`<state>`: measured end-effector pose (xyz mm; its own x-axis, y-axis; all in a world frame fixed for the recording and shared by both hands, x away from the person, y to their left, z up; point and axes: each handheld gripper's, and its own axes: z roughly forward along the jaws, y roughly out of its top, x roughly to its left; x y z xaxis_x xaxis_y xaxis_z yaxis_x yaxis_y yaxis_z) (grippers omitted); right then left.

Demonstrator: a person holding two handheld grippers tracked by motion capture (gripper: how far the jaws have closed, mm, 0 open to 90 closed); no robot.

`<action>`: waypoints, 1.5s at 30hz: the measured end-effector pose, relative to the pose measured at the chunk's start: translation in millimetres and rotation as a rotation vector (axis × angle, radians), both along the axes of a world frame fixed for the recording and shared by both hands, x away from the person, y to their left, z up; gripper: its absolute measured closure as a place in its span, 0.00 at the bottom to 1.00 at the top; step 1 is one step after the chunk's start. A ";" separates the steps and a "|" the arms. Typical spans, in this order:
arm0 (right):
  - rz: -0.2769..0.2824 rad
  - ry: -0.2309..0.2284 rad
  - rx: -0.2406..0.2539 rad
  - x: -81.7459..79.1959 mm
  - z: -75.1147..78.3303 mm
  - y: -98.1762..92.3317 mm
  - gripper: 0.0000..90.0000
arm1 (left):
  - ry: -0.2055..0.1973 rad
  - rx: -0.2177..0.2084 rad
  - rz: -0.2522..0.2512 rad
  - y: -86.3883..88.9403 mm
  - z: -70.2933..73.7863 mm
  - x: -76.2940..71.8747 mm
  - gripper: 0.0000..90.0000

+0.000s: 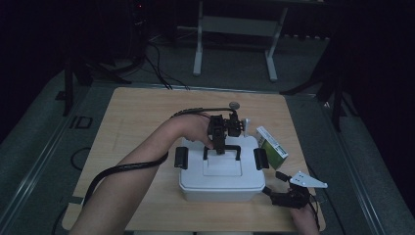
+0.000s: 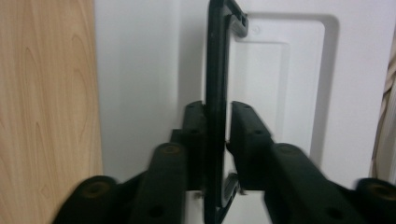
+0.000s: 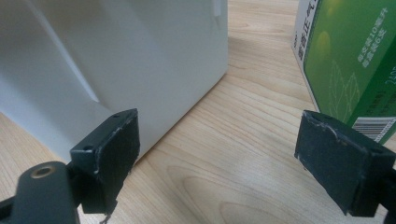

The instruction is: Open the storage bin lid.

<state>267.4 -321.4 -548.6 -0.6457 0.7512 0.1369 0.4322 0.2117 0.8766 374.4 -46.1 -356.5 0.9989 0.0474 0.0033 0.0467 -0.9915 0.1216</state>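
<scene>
Handle (image 2: 217, 93) of the white box (image 1: 220, 183), mid-counter (image 1: 132, 112): thin, stiff black bail, upright. My left gripper (image 2: 217, 135) pinches its bar, apparently touching. Right gripper (image 3: 233, 154) gapes idle. Box probably light, slick-walled.
</scene>
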 end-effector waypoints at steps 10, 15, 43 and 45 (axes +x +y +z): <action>0.001 0.001 0.001 0.2 -0.1 0.2 0.15 | 0.009 0.022 -0.019 -4.3 1.5 -4.1 0.92; 0.002 0.003 -0.002 0.1 -0.5 0.5 0.15 | 0.003 0.008 -0.009 -3.1 1.4 -4.8 0.92; 0.002 0.007 0.003 0.2 -1.1 0.4 0.15 | -0.052 -0.045 0.018 20.1 39.9 -6.3 0.93; 0.003 0.008 0.000 0.4 -1.2 0.7 0.15 | -0.054 -0.059 0.026 25.8 43.0 -5.5 0.93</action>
